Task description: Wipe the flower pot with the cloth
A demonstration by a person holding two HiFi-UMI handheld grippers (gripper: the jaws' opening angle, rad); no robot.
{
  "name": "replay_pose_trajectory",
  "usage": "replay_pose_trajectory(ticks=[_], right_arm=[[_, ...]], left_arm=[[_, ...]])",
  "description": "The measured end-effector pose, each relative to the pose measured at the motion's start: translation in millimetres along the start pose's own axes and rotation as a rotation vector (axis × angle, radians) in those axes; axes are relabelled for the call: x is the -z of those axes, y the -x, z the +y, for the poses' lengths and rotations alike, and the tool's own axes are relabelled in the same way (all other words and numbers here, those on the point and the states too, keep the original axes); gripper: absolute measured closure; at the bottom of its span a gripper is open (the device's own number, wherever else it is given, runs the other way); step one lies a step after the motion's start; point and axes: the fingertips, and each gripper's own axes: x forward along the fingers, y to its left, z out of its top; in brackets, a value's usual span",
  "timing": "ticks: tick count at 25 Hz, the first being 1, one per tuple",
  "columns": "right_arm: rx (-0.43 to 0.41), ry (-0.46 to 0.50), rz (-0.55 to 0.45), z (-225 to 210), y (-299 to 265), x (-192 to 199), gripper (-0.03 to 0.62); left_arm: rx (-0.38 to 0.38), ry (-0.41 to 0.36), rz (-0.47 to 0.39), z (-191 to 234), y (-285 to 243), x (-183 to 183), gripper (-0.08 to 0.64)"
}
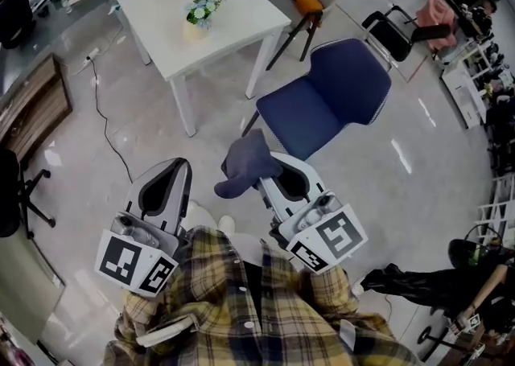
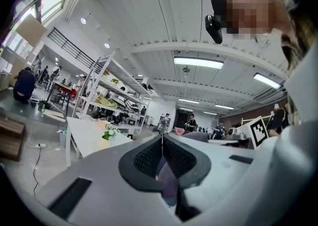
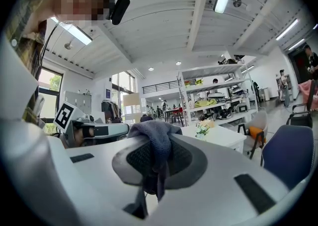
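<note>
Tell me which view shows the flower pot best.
The head view: the flower pot stands whole on the white table, its pale body under the flowers. Both gripper views catch it only small and far off.

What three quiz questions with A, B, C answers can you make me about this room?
1. Where does the flower pot stand?
A. on the white table
B. on the floor
C. on a shelf

2. What colour is the nearest chair?
A. red
B. blue
C. yellow

3. What is the right gripper doing?
A. holding the cloth
B. standing open and empty
C. holding the pot

Answers: 1 A, the pot sits on the tabletop; 2 B, its seat and back are dark blue; 3 A, the cloth is pinched between its jaws.
</note>
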Motion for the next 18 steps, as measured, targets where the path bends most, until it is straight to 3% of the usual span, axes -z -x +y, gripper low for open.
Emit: replay_pose_trajectory(ticks=[4,11,18], right_arm=[[0.004,-0.002,0.000,-5,2,21,0.569],[0.014,-0.021,0.023,-39,-50,-7,0.569],[0.025,-0.011,0.029,-70,-130,-16,0.569]], left_arm=[[-0.005,-0.003,-0.004,5,0,19,0.545],[-0.002,0.004,0.019,43,-47,-14,0.545],[0.016,-0.016,0.017,114,-96,-36,0.545]])
